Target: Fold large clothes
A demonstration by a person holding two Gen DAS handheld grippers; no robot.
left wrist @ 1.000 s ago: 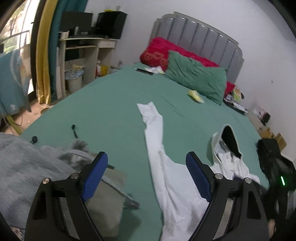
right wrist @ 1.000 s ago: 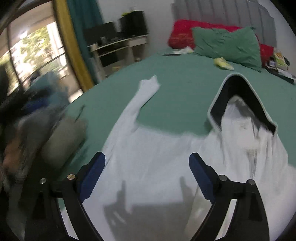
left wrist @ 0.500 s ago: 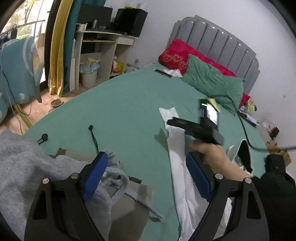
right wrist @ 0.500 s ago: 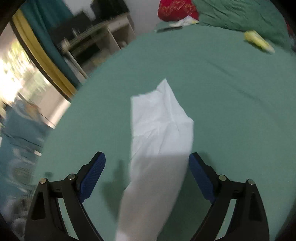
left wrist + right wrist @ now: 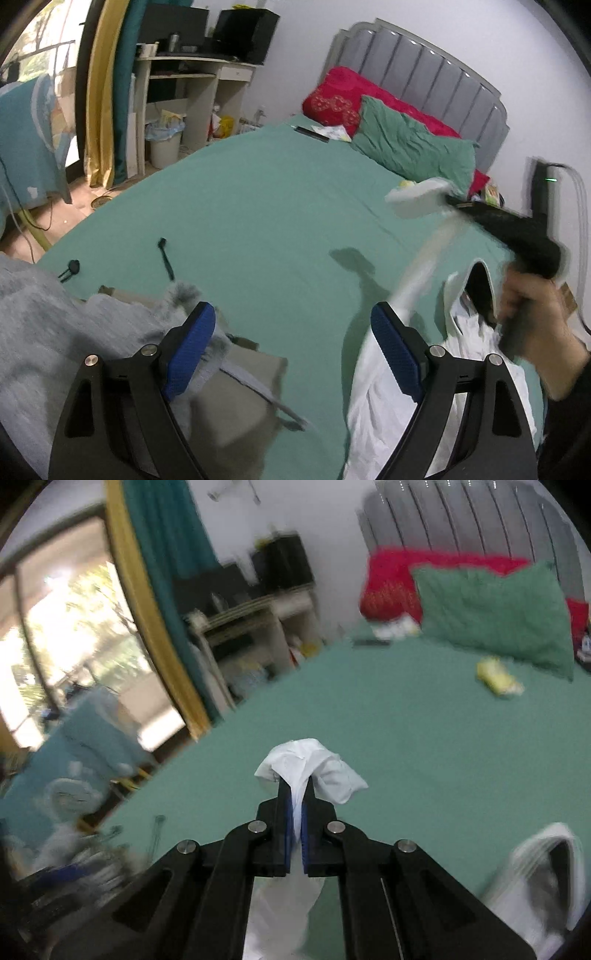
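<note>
A white hooded garment (image 5: 476,354) lies on the green bed sheet (image 5: 258,221) at the right. Its dark-lined hood (image 5: 480,284) faces the headboard. My right gripper (image 5: 294,801) is shut on the end of the white sleeve (image 5: 314,768) and holds it lifted above the bed; in the left wrist view the right gripper (image 5: 454,201) shows at the right with the sleeve (image 5: 421,273) stretched up to it. My left gripper (image 5: 291,350) is open and empty above the bed's near edge, between the garment and a grey pile.
A grey fleecy garment (image 5: 74,332) on a beige one (image 5: 236,402) lies at the near left. Black cables (image 5: 166,254) lie on the sheet. Green pillow (image 5: 410,147) and red pillow (image 5: 340,99) sit at the grey headboard. A desk (image 5: 192,88) and bin (image 5: 164,144) stand left of the bed.
My right gripper has shut on the sleeve end and lifted it off the bed, moving right and up. The left gripper has stayed open and nearly still.
</note>
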